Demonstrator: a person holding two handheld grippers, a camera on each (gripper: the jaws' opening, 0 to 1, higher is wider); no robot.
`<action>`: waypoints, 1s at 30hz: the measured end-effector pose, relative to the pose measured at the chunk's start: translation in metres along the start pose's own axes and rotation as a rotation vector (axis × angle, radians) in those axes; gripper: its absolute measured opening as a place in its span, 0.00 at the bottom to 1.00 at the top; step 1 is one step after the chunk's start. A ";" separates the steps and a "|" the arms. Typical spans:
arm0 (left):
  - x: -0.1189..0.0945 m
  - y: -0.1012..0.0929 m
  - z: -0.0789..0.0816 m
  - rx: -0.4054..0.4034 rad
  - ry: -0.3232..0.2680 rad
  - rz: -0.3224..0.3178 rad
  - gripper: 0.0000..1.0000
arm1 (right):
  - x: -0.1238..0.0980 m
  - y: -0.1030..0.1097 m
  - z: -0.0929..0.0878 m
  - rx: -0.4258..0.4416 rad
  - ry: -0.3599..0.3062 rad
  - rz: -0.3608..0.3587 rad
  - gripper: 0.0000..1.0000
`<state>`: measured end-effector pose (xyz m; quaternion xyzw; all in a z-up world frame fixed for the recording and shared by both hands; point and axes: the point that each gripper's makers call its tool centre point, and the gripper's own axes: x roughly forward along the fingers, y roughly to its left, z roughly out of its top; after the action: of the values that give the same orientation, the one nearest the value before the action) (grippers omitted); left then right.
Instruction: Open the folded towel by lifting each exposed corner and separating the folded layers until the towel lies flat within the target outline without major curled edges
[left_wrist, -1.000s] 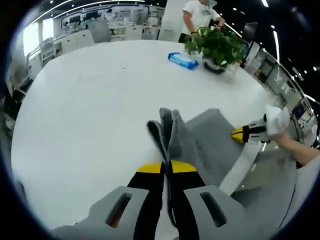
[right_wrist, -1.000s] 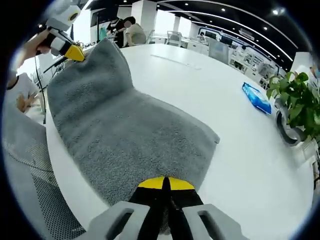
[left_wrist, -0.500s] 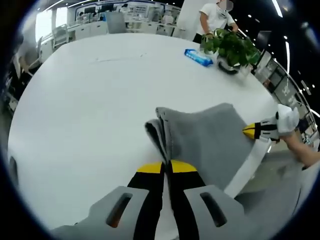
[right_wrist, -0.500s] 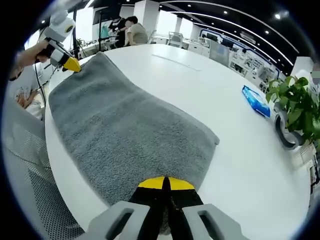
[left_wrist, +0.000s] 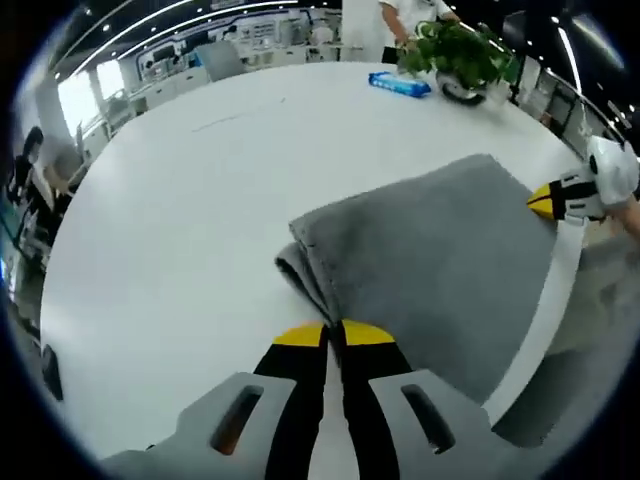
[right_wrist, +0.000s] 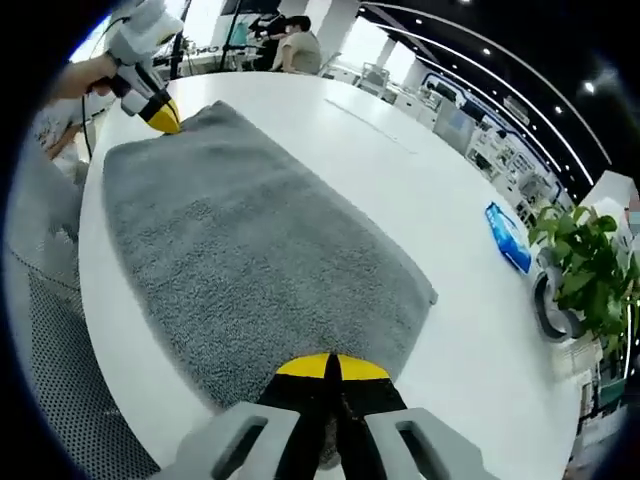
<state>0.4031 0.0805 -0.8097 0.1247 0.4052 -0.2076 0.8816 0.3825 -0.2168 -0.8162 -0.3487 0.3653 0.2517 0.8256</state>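
Observation:
A grey towel (left_wrist: 430, 250) lies spread on the white table (left_wrist: 180, 200), still folded in layers at its near-left edge. My left gripper (left_wrist: 333, 335) is shut on that towel's near corner, where the layers bunch up. In the right gripper view the same towel (right_wrist: 250, 260) stretches away flat, and my right gripper (right_wrist: 331, 365) is shut on its near edge. The right gripper (left_wrist: 548, 200) enters the left gripper view from the right, at the towel's far corner. The left gripper (right_wrist: 160, 113) shows at the towel's far-left corner in the right gripper view, held by a hand.
A potted plant (left_wrist: 455, 55) and a blue packet (left_wrist: 398, 84) stand at the table's far side; the plant (right_wrist: 585, 270) and packet (right_wrist: 508, 238) lie to the right in the right gripper view. A mesh chair (right_wrist: 60, 350) stands by the table edge. People stand in the background.
The raised left corner of the towel has come down, so the towel now lies flatter on the table. Both cameras have shifted with the hands.

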 end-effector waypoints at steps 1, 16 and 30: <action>-0.001 0.000 0.002 0.018 -0.015 0.010 0.04 | 0.000 0.000 0.000 -0.033 0.007 -0.010 0.00; -0.015 0.010 0.015 -0.129 -0.132 0.004 0.08 | 0.000 -0.001 0.003 -0.069 -0.013 -0.037 0.00; 0.011 -0.068 0.074 0.260 -0.196 -0.217 0.07 | -0.020 0.040 0.067 0.362 -0.198 0.083 0.05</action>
<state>0.4264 -0.0111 -0.7743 0.1722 0.2981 -0.3634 0.8657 0.3721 -0.1435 -0.7832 -0.1527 0.3355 0.2488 0.8957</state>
